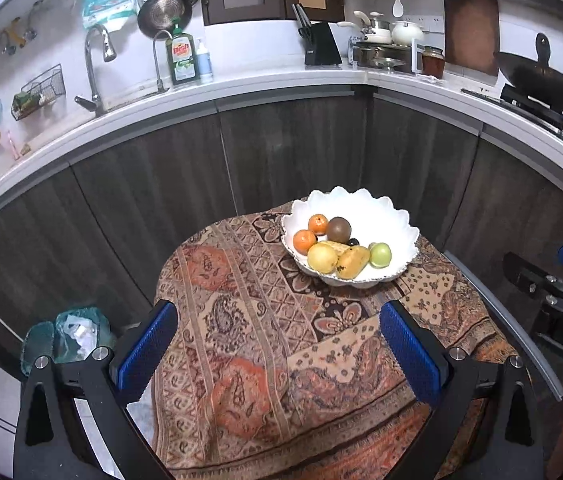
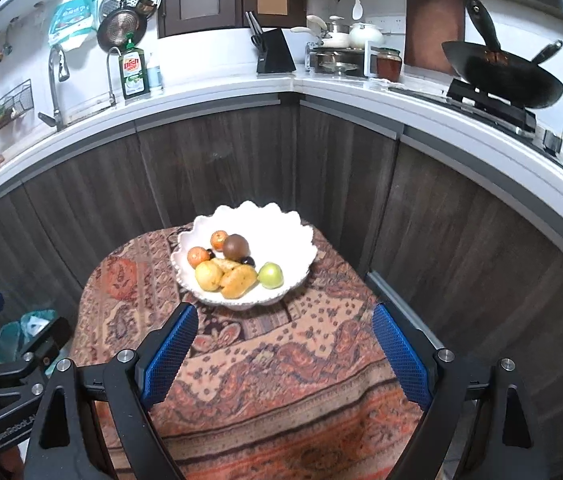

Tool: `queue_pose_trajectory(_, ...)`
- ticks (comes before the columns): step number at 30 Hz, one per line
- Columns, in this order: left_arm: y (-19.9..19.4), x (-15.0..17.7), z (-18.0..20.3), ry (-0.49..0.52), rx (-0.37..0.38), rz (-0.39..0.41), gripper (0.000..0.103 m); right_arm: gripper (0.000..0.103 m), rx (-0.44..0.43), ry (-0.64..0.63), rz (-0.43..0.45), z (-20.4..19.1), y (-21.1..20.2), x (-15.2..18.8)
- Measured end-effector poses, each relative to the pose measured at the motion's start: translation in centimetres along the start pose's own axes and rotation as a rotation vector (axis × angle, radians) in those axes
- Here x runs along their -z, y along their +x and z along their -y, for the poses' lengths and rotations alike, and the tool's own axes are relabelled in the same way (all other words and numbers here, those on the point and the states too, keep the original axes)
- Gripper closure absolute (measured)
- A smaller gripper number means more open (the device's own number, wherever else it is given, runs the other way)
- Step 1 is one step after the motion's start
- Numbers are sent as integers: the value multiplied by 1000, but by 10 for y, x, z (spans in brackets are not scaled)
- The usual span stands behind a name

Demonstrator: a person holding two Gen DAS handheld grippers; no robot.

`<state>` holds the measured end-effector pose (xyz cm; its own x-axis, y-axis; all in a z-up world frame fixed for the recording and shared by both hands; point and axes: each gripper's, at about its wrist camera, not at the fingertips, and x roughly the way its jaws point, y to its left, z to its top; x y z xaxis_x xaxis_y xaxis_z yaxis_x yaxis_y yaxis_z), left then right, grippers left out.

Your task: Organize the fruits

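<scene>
You held both tools above a small table draped in a patterned cloth [image 1: 249,344], and neither one touched anything. Your left gripper [image 1: 281,352] stood wide, its blue pads [image 1: 143,354] far apart with only bare cloth between them. Your right gripper [image 2: 283,354] was spread just as wide and empty, its blue pads [image 2: 167,354] framing cloth as well. The white scalloped bowl [image 2: 281,232] sat at the far end of the table, at about twelve o'clock from your right gripper and nearer one o'clock from your left, well apart from both sets of fingers. All the fruit you could see lay inside that bowl. Two small oranges [image 1: 304,240] rested on its nine o'clock side, one just behind the other, and a dark brown round fruit [image 1: 339,229] sat beside the rear orange. At the near side, around six o'clock in the bowl, a yellow pear-like fruit [image 1: 322,257] touched a yellow mango [image 1: 352,262] marked with dark spots. A green round fruit [image 1: 380,255] lay at about four o'clock, just beside the mango. Something small and dark [image 2: 246,261] peeked out between the brown fruit and the mango; you could not tell what it was. Behind the table ran dark cabinets under a white counter [image 1: 265,84], with a wok [image 2: 505,76] at two o'clock and a tap [image 1: 95,68] at ten.
</scene>
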<state>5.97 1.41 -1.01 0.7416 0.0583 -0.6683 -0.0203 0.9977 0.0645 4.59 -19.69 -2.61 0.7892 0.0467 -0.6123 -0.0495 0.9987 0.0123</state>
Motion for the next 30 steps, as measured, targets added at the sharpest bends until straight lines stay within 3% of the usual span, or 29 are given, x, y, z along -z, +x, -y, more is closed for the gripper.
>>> queue_pose_trajectory(14,-49,24,-15,-30,-12,27,0,13,-27,22,28,-10,-44,20)
queue_pose_trajectory(21,-59,27,-8,-24,1,37,0,13,-18,59,3,2,-51,35)
queue_pose_trajectory(30,-61,27,-4,-21,7,36,0,13,5,53,53,5,-64,37)
